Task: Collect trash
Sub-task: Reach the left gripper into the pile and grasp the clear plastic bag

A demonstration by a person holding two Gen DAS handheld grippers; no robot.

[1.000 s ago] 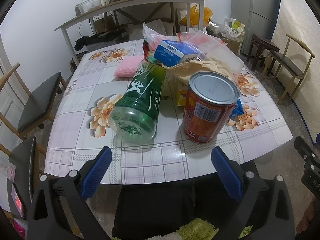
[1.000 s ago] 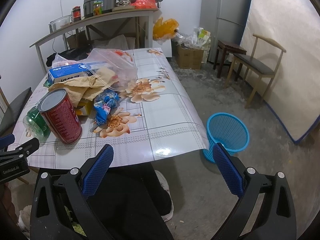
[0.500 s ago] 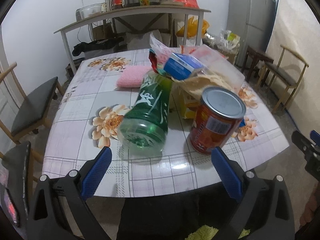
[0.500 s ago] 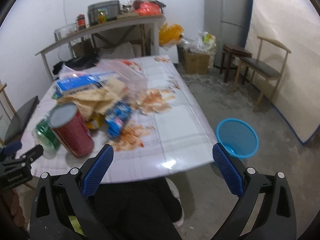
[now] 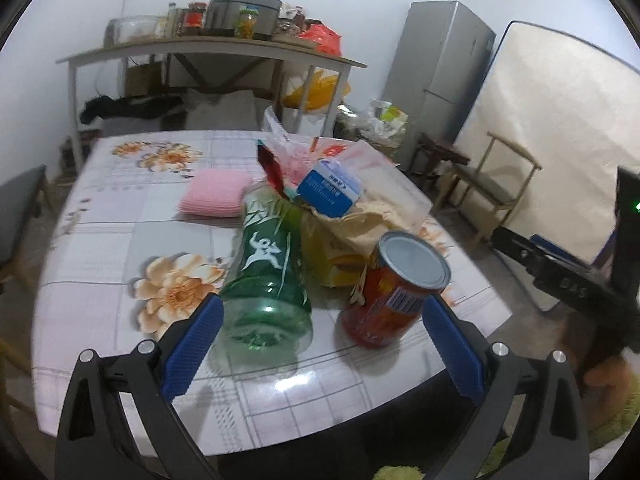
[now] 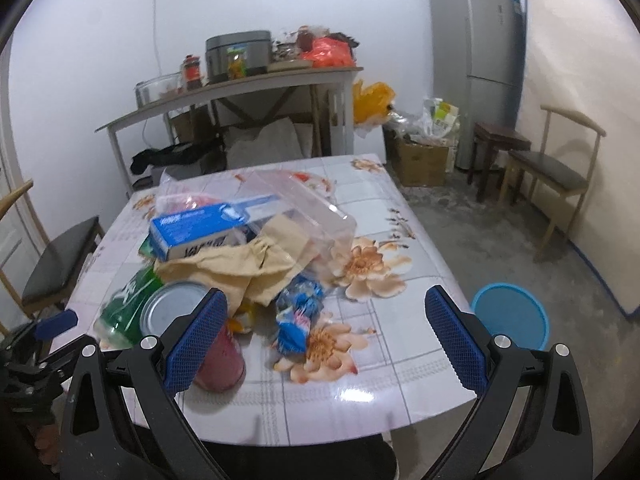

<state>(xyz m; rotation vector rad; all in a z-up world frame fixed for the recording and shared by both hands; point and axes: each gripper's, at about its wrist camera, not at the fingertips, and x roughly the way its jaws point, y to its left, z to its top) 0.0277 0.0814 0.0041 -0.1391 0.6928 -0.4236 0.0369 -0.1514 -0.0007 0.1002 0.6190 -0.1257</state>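
Trash is piled on a floral table [image 5: 100, 240]. A green plastic bottle [image 5: 268, 276] lies on its side, base toward me, and a red can [image 5: 394, 292] stands upright beside it. Behind them are a blue-and-white box [image 5: 330, 194], crumpled brown paper [image 5: 360, 228], a clear plastic bag [image 6: 296, 204] and a blue wrapper [image 6: 298, 320]. My left gripper [image 5: 320, 348] is open just in front of the bottle and can, holding nothing. My right gripper [image 6: 326, 336] is open over the table's near edge [image 6: 360, 404], its left finger in front of the can [image 6: 180, 312].
A blue bin [image 6: 510, 320] stands on the floor right of the table. A pink pad [image 5: 216, 198] lies farther back. Chairs [image 6: 560, 172] stand at both sides, with a cluttered shelf [image 6: 240, 84] and a fridge [image 6: 476, 68] behind.
Both grippers have moved forward and up over the table's near edge. The bottle and can now sit closer to the left gripper's fingers. Both stay open.
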